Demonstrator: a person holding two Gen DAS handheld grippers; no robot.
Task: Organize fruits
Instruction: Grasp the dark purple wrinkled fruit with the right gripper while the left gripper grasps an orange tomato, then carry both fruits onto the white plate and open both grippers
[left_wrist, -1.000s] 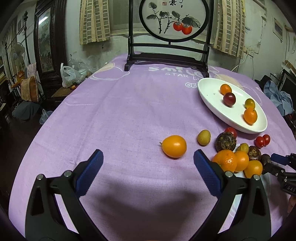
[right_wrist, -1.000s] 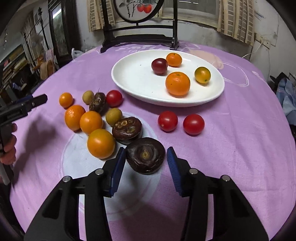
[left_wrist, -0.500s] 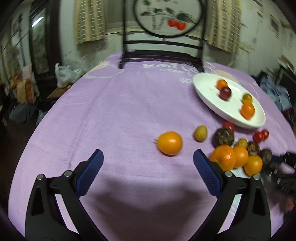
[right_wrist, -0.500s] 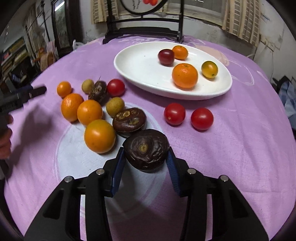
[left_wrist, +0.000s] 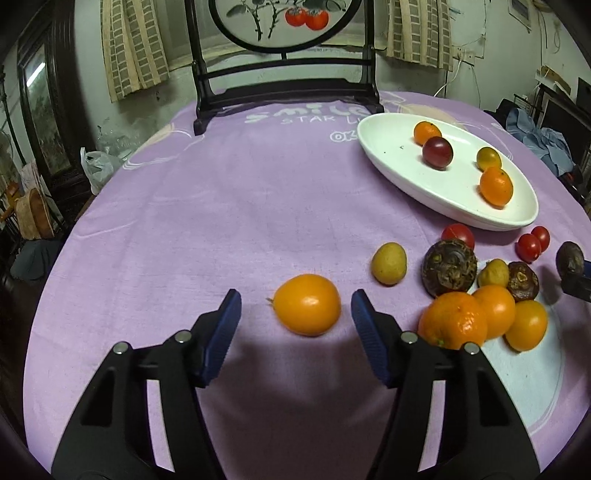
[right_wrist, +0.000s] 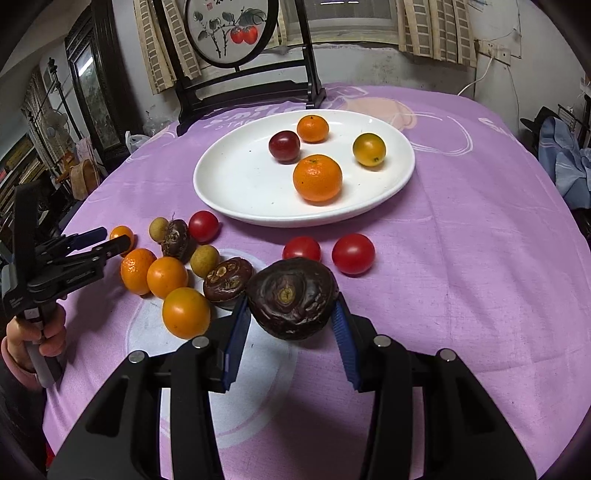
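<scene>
A dark brown fruit (right_wrist: 291, 297) is sitting clamped between the blue pads of the right gripper (right_wrist: 290, 321), lifted just above the purple tablecloth (right_wrist: 461, 236) in front of the white plate (right_wrist: 236, 177). The left gripper (left_wrist: 295, 325) has just been closing around an orange fruit (left_wrist: 306, 304) on the cloth, its pads still standing apart from it.

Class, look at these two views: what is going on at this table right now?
A person is sorting fruit onto a white plate with two tools. The right hand-held gripper is shut on a dark brown fruit. The left hand-held gripper has just been closing around a lone orange fruit, pads not yet touching. Four fruits are plated.
</scene>
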